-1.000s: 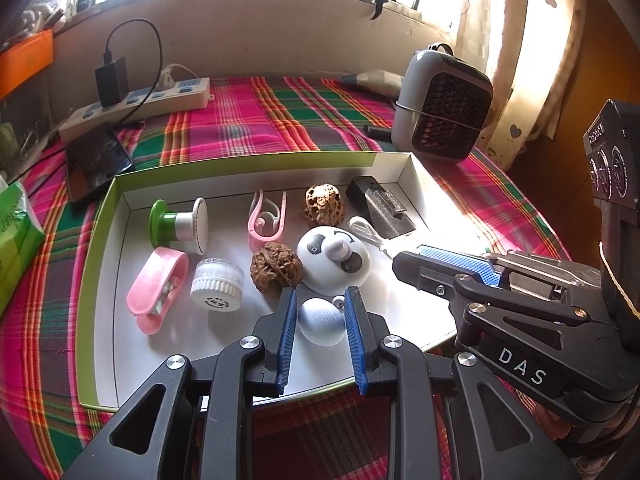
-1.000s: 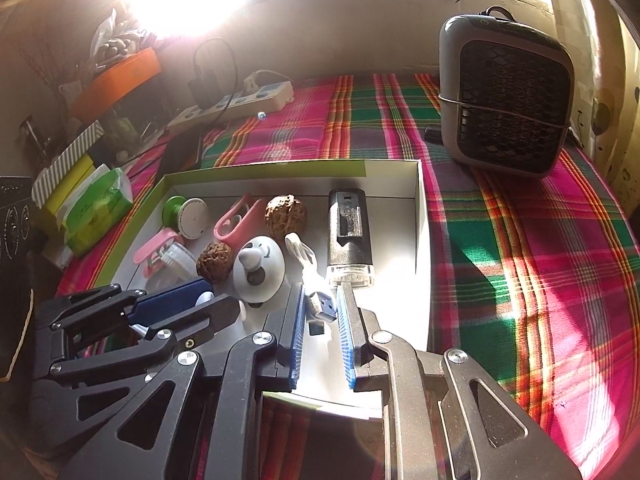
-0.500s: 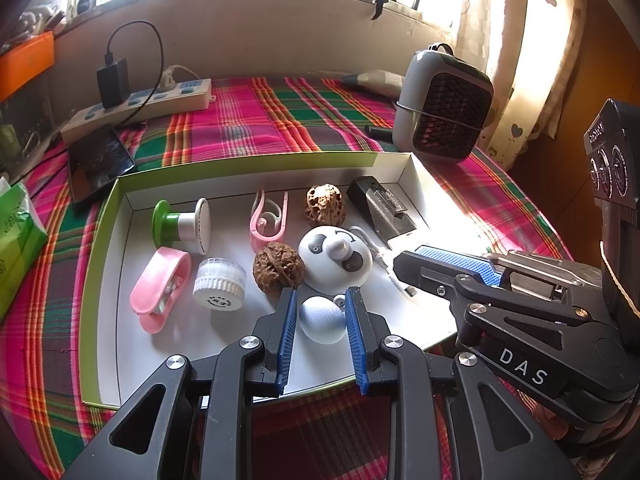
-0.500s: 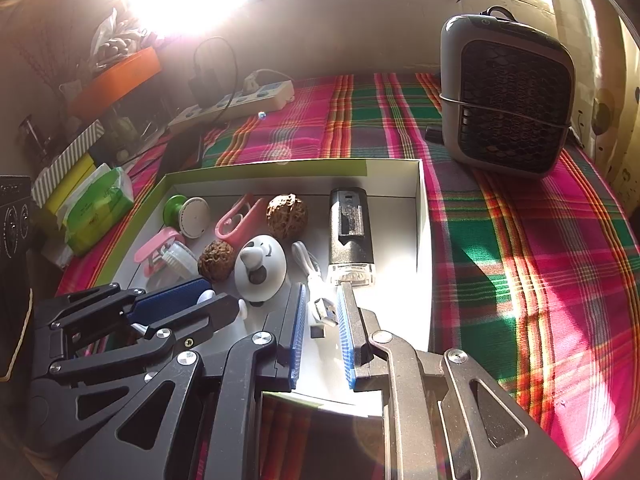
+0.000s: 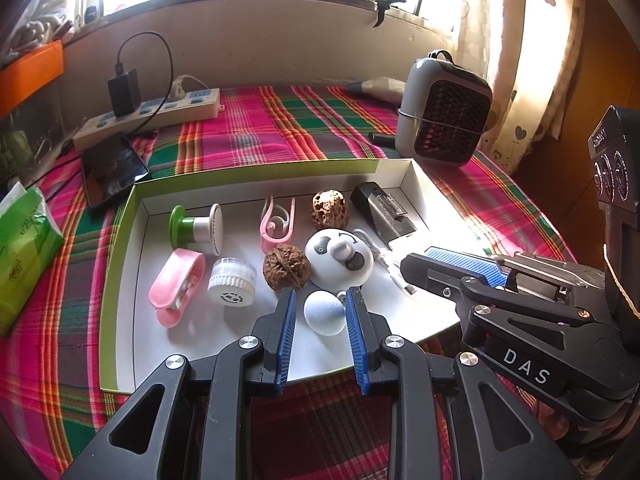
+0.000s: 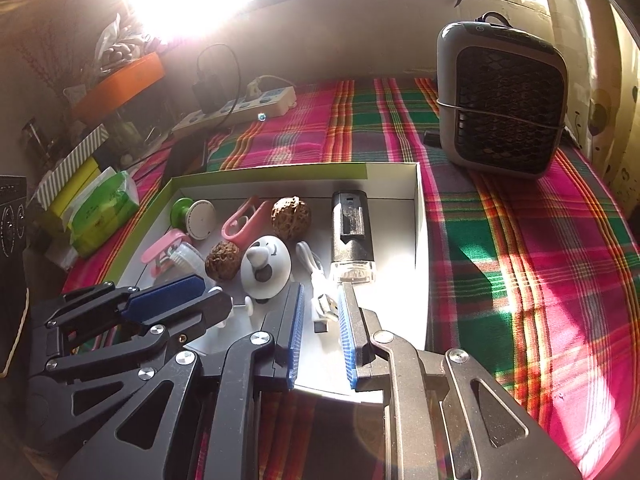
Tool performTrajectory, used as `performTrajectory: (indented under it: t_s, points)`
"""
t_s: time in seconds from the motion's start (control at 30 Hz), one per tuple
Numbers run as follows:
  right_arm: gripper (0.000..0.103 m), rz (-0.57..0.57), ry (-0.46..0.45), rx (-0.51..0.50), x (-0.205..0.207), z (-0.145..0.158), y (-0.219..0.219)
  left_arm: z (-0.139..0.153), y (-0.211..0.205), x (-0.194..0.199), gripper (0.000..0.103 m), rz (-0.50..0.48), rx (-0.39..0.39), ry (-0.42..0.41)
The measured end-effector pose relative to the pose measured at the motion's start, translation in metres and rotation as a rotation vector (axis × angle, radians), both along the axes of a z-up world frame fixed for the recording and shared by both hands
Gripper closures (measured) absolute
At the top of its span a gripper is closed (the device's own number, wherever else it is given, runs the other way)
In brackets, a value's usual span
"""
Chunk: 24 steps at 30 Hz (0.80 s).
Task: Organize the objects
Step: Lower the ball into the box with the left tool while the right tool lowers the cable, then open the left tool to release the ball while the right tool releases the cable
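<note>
A shallow box (image 5: 256, 174) lies ahead of both grippers, on the tablecloth (image 5: 280, 128). Between the left gripper's (image 5: 320, 312) fingers sits an egg-shaped piece (image 5: 323, 312); just beyond it are a walnut (image 5: 286, 267) and a panda-faced dome (image 5: 339, 262). A USB cable (image 6: 320, 280) runs between the right gripper's (image 6: 320, 312) fingers. A small fan (image 6: 502, 98) stands far right, behind the box.

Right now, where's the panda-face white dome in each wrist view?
Left wrist: panda dome mid-box, just beyond the left tool, right of a walnut.
Right wrist: panda dome left of the right tool, lower centre-left.
Shared landmark: grey heater behind the box.
</note>
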State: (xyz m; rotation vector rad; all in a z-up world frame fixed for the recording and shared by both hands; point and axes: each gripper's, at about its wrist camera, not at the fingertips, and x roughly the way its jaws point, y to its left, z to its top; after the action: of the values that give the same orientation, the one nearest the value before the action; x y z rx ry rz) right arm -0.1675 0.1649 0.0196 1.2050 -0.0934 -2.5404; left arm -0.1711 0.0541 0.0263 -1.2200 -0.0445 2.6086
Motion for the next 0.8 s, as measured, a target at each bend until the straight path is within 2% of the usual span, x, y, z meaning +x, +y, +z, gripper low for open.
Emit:
performTrajectory:
  t_s: [0.1, 0.3, 0.43, 0.8]
  points:
    - [0.075, -0.001, 0.014, 0.002, 0.005, 0.004, 0.0, 0.003, -0.002, 0.005, 0.079, 0.013, -0.006, 0.01]
    - [0.073, -0.005, 0.052, 0.018, 0.018, 0.013, -0.003, 0.009, -0.006, 0.018, 0.079, 0.046, -0.024, 0.032]
    - [0.065, -0.011, 0.071, 0.029, 0.029, 0.017, -0.006, 0.012, -0.011, 0.028, 0.079, 0.075, -0.034, 0.041]
    - [0.063, -0.014, 0.111, 0.057, 0.058, 0.023, -0.012, 0.019, -0.017, 0.06, 0.079, 0.121, -0.059, 0.078]
